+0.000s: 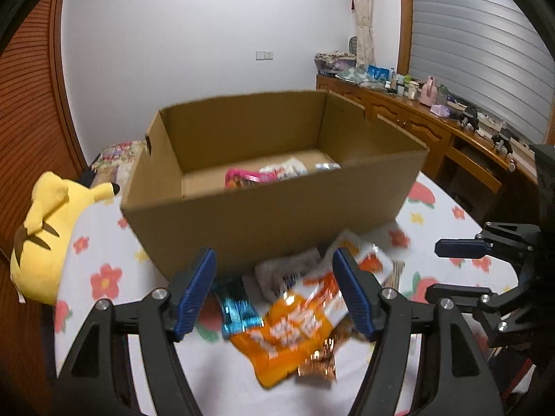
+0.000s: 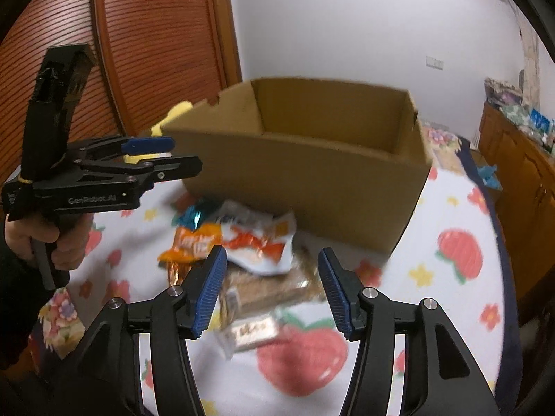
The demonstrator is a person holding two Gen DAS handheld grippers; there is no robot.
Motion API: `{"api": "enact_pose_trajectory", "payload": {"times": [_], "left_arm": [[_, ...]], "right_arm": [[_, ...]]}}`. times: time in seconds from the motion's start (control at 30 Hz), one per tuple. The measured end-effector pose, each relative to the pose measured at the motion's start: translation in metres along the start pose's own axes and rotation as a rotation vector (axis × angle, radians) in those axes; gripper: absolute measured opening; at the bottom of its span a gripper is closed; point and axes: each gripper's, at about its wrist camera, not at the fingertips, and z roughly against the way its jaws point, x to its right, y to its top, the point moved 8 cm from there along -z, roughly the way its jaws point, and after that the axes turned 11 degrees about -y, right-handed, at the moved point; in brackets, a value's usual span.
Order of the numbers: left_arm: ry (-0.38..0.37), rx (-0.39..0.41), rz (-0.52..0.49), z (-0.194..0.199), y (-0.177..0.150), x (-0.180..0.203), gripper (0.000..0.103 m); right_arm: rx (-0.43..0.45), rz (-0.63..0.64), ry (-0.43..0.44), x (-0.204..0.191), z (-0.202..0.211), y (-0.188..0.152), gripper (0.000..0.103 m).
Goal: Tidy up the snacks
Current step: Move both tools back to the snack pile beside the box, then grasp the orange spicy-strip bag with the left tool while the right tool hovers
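The left claw (image 1: 274, 291) is spread wide and empty, poised over a loose heap of snack packets just in front of the cardboard box (image 1: 263, 215); an orange packet (image 1: 288, 339) lies between its blue pads, with a teal foil wrapper (image 1: 237, 308) beside the left pad and a white-and-orange bag (image 1: 367, 260) near the right one. The right claw (image 2: 269, 284) is likewise spread and holds nothing, hovering above a brown packet (image 2: 270, 287) and a small white bar (image 2: 248, 334) at the near edge of the same heap. The box stands open-topped behind the heap, and a pink packet (image 1: 242, 176) and a white packet (image 1: 286, 168) already lie on its floor. All of this rests on a bed (image 2: 451, 277) covered in a white blanket printed with strawberries and flowers. A yellow plush toy (image 1: 41, 228) sits at the bed's left edge, by a reddish slatted wardrobe (image 2: 145, 34); a cluttered wooden dresser (image 1: 416, 121) runs along the right wall.
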Motion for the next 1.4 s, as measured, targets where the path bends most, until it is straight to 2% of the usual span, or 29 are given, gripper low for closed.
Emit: {"api": "enact_pose_trajectory", "payload": {"times": [0.2,0.37,0.53,0.7,1.2,1.4], "left_arm": [[-0.011,-0.031,-0.002,-0.004,-0.029,0.001,0.07],[-0.012,-0.068,0.004,-0.012,-0.044,-0.003,0.07],[-0.019,-0.09,0.005,-0.015,-0.053,-0.001,0.07],[-0.022,-0.107,0.003,-0.02,-0.055,-0.001,0.07],[-0.049,-0.162,-0.106,-0.04,-0.049,0.025,0.069],[-0.049,-0.209,-0.146,-0.053,-0.048,0.03,0.063]], "right_arm": [[-0.059,0.013,-0.008,-0.012,-0.018,-0.028,0.056],[-0.108,0.043,0.003,-0.02,-0.034,-0.042,0.056],[-0.122,0.06,-0.01,-0.021,-0.041,-0.047,0.056],[-0.129,0.084,-0.012,-0.022,-0.044,-0.05,0.056],[-0.119,0.086,-0.003,-0.015,-0.039,-0.062,0.059],[-0.11,0.068,0.007,-0.013,-0.037,-0.063,0.06]]}}
